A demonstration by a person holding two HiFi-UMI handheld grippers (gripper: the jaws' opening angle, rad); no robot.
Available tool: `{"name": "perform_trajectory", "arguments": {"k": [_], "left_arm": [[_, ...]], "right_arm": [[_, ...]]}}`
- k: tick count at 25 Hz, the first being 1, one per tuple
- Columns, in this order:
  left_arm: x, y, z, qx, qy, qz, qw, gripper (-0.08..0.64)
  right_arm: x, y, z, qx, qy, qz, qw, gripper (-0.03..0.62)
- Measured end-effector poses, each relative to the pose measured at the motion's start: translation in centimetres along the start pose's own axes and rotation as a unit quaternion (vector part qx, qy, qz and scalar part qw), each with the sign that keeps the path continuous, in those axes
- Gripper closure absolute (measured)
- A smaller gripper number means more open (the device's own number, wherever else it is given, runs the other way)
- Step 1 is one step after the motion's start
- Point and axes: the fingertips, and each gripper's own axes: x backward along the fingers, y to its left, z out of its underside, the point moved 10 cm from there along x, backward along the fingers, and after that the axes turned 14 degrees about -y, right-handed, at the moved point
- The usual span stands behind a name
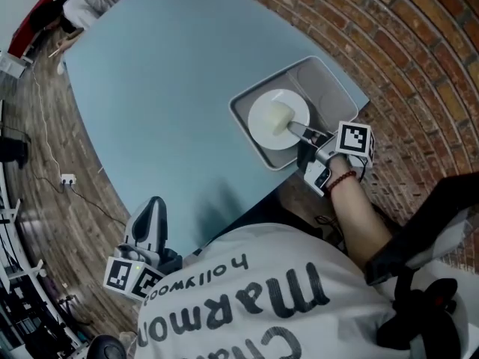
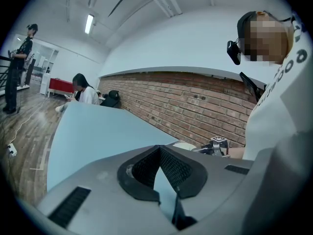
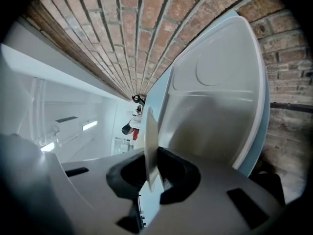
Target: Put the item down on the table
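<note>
Pale blue table [image 1: 172, 88] carries a grey plastic tray [image 1: 329, 81]; above it my right claw [image 1: 290, 127] pinches a round white plate [image 1: 262, 118] by its rim. My left claw [image 1: 153, 212] is closed, empty.

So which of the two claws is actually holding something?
The right claw: it grips the rim of a white plate at the grey tray. The left claw, by the near edge of the table, is shut on nothing.
</note>
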Motion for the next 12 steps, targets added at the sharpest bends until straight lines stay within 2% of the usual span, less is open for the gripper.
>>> {"name": "perform_trajectory", "arguments": {"k": [12], "left_arm": [[0.1,-0.2,0.3,0.007,-0.004,-0.010,0.9999,0.554]], "right_arm": [[-1.1,0.5,-0.1,0.091,0.039,0.035,0.994,0.563]]}}
